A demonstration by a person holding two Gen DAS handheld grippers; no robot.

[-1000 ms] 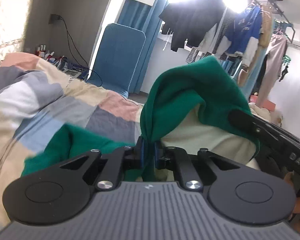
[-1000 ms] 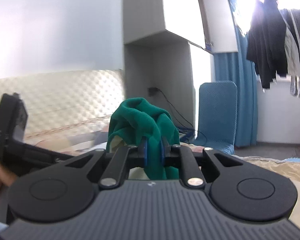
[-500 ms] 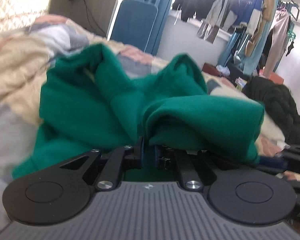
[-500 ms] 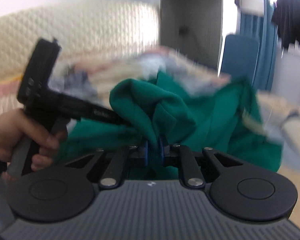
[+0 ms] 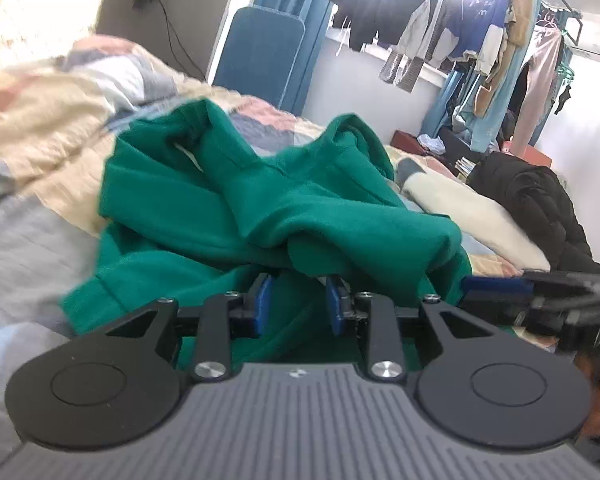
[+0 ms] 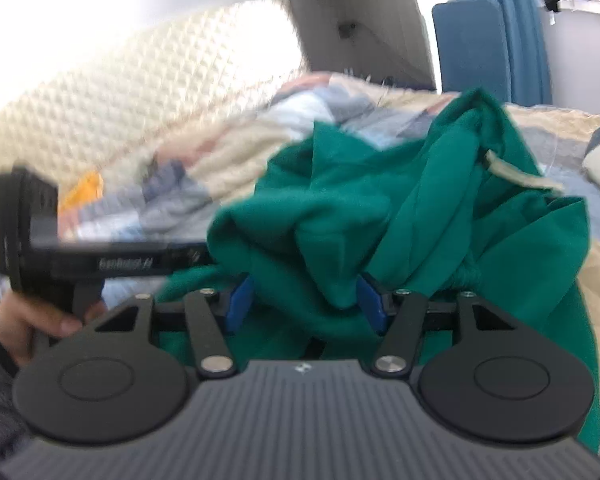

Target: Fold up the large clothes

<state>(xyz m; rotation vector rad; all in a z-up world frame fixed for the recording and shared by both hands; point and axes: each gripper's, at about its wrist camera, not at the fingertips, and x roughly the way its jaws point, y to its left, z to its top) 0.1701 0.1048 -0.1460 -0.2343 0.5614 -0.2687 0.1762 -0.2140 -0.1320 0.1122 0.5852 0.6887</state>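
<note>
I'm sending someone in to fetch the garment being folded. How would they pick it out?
Look on the bed with the patchwork quilt. The green sweatshirt lies crumpled there, just ahead of both grippers. It's the only green piece, unlike the black jacket beside it.

Sunlit bedroom: patchwork bed (image 5: 40,128), blue curtains (image 5: 288,4), hanging laundry (image 5: 452,28).

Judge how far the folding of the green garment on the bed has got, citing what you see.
Done: the green garment lies on the patchwork quilt. In hand: left gripper and right gripper have just been opening, cloth loose between the fingers. Left: it is still bunched; spreading, smoothing and folding remain.
</note>
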